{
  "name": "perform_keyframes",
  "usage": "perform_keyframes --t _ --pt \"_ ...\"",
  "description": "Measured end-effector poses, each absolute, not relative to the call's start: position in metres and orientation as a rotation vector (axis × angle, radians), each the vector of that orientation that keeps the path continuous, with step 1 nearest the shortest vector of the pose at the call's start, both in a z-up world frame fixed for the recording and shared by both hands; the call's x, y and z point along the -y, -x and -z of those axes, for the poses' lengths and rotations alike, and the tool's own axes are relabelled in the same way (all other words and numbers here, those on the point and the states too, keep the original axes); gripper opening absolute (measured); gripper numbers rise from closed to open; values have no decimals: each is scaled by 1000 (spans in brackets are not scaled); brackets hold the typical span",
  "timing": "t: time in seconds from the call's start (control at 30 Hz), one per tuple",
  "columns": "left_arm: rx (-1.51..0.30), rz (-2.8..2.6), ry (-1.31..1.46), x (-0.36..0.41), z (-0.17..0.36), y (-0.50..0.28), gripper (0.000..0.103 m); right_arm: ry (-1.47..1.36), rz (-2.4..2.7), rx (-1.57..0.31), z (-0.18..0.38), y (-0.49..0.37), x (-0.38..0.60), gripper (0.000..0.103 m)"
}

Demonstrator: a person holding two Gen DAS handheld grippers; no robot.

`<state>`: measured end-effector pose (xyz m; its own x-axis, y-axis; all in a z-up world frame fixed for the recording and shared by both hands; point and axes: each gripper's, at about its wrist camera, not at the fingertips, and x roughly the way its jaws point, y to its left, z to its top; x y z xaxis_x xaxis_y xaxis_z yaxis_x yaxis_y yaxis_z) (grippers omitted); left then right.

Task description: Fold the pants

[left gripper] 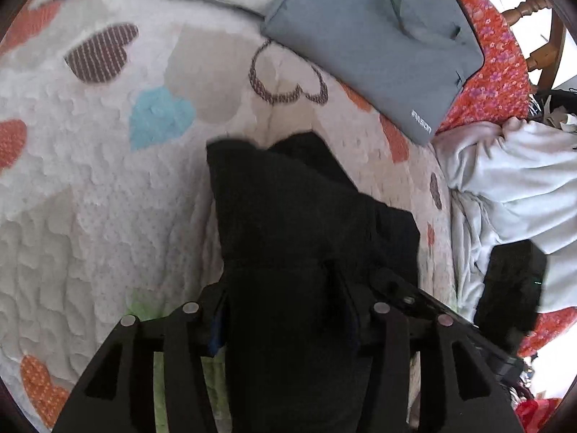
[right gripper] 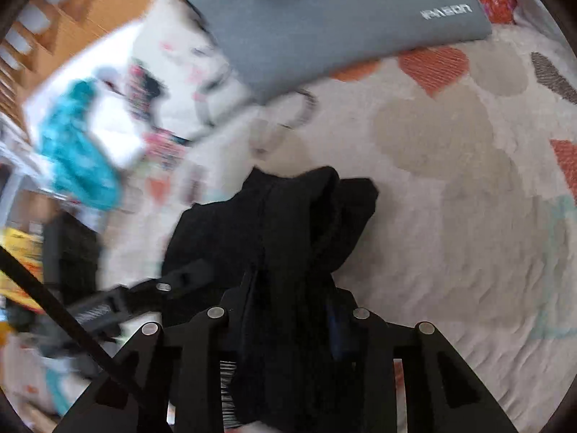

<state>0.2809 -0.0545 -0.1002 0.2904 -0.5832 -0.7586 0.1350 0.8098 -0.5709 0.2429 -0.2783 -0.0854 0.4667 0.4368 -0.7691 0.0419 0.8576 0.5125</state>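
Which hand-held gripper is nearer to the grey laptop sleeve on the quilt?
Right. The right hand-held gripper faces the grey laptop sleeve almost straight ahead; from the left hand-held gripper, it lies farther off, ahead and to the right.

Your left gripper [left gripper: 285, 288] is clamped on the black pants [left gripper: 288, 209], which drape out over the heart-print quilt [left gripper: 108, 180] (grey laptop sleeve [left gripper: 364, 36] lies beyond, apart).
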Motion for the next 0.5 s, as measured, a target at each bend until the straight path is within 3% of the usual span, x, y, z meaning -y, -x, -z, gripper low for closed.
perform_keyframes --t 0.13,0.2,0.37,0.5 --pt "-1115 509 403 39 80 -253 48 -412 -212 -1048 83 -237 280 48" --pt "-1087 489 397 29 70 -241 48 -342 -144 -1048 79 -237 284 64" --pt "-1013 532 415 23 47 -204 48 -279 -82 -1056 76 -232 292 69" --pt "-1030 579 392 50 66 -181 48 -237 -61 -1077 79 -235 287 75"
